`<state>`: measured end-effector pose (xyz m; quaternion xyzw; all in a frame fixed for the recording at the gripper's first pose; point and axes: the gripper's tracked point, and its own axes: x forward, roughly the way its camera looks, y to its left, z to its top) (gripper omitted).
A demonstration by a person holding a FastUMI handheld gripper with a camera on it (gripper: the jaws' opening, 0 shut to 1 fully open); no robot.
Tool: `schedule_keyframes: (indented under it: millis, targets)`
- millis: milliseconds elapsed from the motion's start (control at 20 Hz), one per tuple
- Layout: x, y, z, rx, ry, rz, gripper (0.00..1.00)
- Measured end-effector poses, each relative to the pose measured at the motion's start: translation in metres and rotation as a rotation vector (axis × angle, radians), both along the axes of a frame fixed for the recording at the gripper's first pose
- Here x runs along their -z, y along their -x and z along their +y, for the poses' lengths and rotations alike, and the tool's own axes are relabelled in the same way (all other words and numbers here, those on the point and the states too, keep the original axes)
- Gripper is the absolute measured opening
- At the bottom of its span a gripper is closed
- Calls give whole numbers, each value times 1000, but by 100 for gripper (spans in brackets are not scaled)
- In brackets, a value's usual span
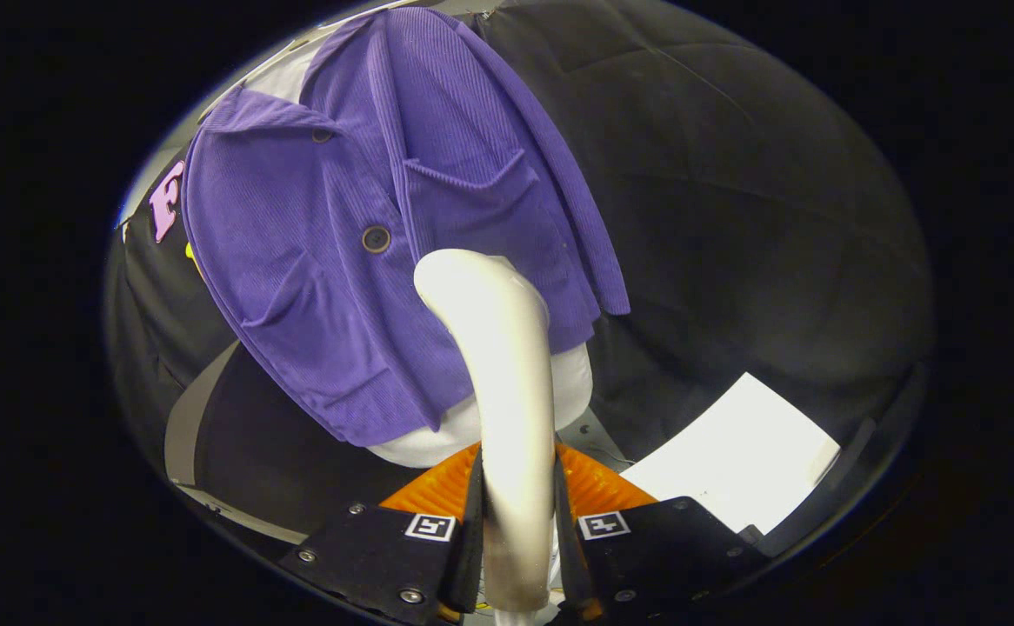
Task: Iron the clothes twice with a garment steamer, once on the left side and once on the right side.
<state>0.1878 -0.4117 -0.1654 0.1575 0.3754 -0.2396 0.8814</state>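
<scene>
Gripper (517, 522) clamping with both fingers on the handle of the garment steamer (507, 382), a smooth, glossy, cream-coloured tube curving up and forward from between the fingers. Steamer head reaching the lower part of the purple jacket (368, 217), seemingly touching the fabric just below the dark button (376, 239). Jacket hanging on a white mannequin torso (437, 439), ribbed corduroy-like cloth, with patch pockets and a folded collar. White flat sheet (733, 461) lying beyond the fingers, well apart from the jacket. Grey strap (185, 417) curving beside the torso against the black cloth wall (733, 217).
</scene>
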Motion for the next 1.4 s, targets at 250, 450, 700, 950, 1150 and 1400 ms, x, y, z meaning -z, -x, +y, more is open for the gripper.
schedule_keyframes:
  millis: [250,450,700,950,1150,1400]
  targets:
    - [20,25,25,-23,-40,33,37]
    - [4,40,62,-86,-46,3,37]
    - [-32,59,110,-172,-24,-46,37]
    - [-77,77,168,-264,-19,-130,37]
    - [-114,94,218,-349,-7,-190,37]
    - [-141,106,282,-459,-34,-241,37]
